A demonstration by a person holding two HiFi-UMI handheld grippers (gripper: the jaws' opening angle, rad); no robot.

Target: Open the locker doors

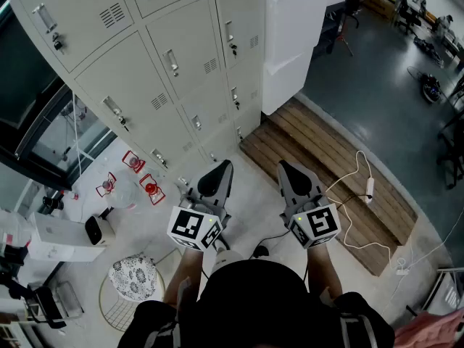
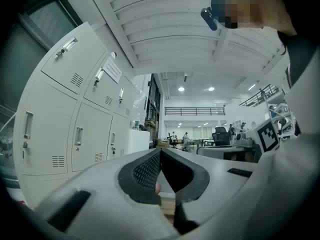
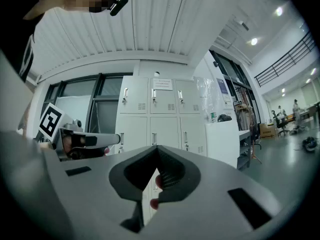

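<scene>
A bank of pale grey lockers (image 1: 170, 56) fills the upper left of the head view. Every door I can see is closed, each with a small handle and a vent. My left gripper (image 1: 221, 167) and right gripper (image 1: 286, 167) are held side by side, level, a short way in front of the lockers and touching none of them. Both pairs of jaws are shut with nothing between them. In the left gripper view the lockers (image 2: 75, 134) stand off to the left of the shut gripper (image 2: 160, 151). In the right gripper view the lockers (image 3: 155, 116) are straight ahead beyond the shut gripper (image 3: 157, 148).
A white cabinet (image 1: 293, 35) adjoins the lockers on the right. A wooden pallet (image 1: 326, 158) lies on the floor with a white cable (image 1: 366, 187) across it. Red stands (image 1: 138, 176), a patterned stool (image 1: 134, 278) and boxes sit at the left.
</scene>
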